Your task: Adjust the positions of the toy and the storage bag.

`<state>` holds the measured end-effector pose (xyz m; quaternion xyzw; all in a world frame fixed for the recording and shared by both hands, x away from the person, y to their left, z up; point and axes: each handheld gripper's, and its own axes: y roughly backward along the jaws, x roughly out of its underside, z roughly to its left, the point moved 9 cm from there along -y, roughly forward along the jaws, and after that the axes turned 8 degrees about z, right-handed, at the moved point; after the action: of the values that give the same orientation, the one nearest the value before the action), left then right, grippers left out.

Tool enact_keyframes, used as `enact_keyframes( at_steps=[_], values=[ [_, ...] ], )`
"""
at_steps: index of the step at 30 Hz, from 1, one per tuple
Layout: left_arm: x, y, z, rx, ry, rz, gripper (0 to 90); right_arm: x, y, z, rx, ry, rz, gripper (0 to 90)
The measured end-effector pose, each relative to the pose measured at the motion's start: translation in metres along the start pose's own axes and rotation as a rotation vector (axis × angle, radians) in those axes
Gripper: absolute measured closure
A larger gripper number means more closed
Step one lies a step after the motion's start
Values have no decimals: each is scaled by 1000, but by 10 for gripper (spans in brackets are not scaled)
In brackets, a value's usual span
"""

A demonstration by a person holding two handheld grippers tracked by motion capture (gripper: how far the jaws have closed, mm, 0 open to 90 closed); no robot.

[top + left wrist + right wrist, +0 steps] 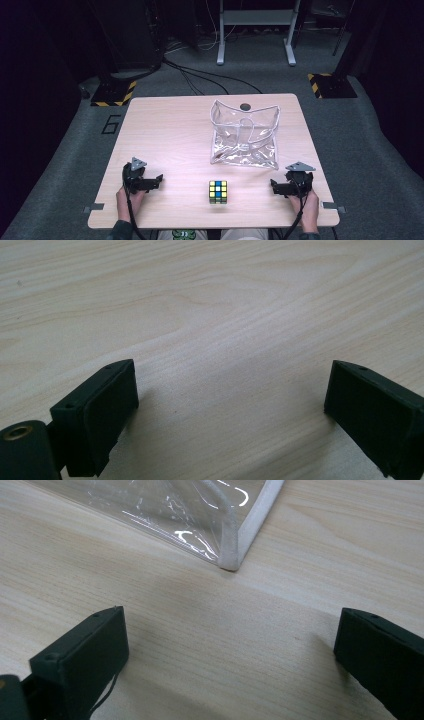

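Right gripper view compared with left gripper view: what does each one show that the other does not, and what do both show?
The right gripper view has a corner of the clear plastic bag with its white edge, ahead of the right gripper. The left gripper view adds nothing of its own beyond the left gripper. Both share the wooden table and two black jaws standing wide apart, holding nothing.

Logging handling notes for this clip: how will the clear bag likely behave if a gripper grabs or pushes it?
The bag is probably floppy: its clear walls sag and crease. Its glossy film may slip between pads, so the white edging looks the surer grip. It appears empty, hence likely light, and a push would probably slide or crumple it across the table.
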<state>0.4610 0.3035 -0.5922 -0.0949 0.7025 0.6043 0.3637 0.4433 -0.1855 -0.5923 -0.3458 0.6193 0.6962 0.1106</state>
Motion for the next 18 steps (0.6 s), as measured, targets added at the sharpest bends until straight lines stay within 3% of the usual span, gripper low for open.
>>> enact_keyframes(
  at_steps=[18],
  values=[
    [0, 0, 1, -4, 5, -5, 69, 0, 1, 0, 0, -7, -9, 29]
  ],
)
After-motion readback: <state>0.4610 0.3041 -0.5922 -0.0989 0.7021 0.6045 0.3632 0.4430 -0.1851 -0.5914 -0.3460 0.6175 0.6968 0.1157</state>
